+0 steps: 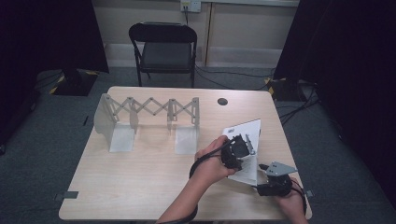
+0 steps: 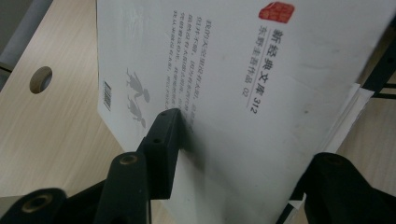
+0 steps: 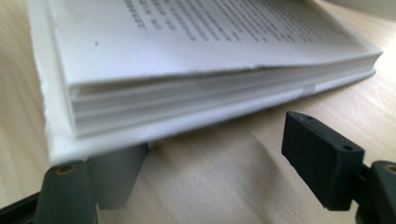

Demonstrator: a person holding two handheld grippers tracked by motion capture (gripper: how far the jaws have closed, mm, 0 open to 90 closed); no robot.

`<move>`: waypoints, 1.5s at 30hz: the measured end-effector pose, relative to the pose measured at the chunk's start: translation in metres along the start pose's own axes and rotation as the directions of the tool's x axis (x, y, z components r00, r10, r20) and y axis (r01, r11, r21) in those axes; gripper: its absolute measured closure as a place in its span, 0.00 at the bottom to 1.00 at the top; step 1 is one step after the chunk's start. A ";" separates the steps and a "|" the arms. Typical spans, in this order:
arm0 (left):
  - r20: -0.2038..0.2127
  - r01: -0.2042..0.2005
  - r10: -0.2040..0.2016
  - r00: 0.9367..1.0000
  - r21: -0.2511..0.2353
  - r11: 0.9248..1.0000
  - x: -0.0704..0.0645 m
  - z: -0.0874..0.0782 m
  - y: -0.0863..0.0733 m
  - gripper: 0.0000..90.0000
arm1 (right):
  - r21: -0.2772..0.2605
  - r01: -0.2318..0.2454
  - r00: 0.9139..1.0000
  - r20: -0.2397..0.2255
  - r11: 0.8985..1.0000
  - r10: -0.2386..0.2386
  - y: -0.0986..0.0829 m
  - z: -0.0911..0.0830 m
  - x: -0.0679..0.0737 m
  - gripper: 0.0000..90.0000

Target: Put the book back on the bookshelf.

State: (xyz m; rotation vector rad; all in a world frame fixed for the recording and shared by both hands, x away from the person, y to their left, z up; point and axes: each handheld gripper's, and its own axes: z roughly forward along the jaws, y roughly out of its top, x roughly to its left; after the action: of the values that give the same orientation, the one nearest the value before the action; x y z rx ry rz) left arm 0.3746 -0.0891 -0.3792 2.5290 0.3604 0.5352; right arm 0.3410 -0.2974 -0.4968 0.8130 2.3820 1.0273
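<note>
Left gripper view: left gripper [image 2: 243, 154] clamps the book's [image 2: 261, 93] cover; right gripper [image 3: 224, 177] gapes beneath.

Book [image 2: 280, 116]: white cover w/ black text, red seal, grey figures. Grippers: black jaws. Table [image 1: 140, 177]: pale wood grain.

Both tools are black. In the high view the left gripper [image 1: 237, 148] is a boxy black block with a pale metal strip along its 3 o'clock side and a black cable looping off toward 8 o'clock. The right gripper [image 1: 264, 168] wears a grey three-cornered plate on top, with a black cable curling at 4 o'clock. Seen close, the jaws are matte black blocks with small screw holes, on arms with brass-coloured pivot bushings. Both forearms are bare, with no sleeves visible.
</note>
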 end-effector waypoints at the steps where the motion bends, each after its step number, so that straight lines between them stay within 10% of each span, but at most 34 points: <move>1: -0.001 0.001 -0.001 1.000 0.002 1.000 -0.001 0.000 0.001 0.56 | 0.003 0.002 1.000 -0.001 1.000 -0.002 0.001 0.001 0.001 0.25; 45: 0.031 0.002 -0.004 0.999 0.069 0.998 0.006 -0.010 0.015 0.58 | -0.061 0.160 0.986 0.064 0.985 -0.157 0.026 -0.016 0.010 0.32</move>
State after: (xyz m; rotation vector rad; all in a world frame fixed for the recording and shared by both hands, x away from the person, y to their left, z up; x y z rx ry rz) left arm 0.3781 -0.0945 -0.3618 2.5996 0.3768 0.4891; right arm 0.3332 -0.2844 -0.4683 0.6109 2.3082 0.9971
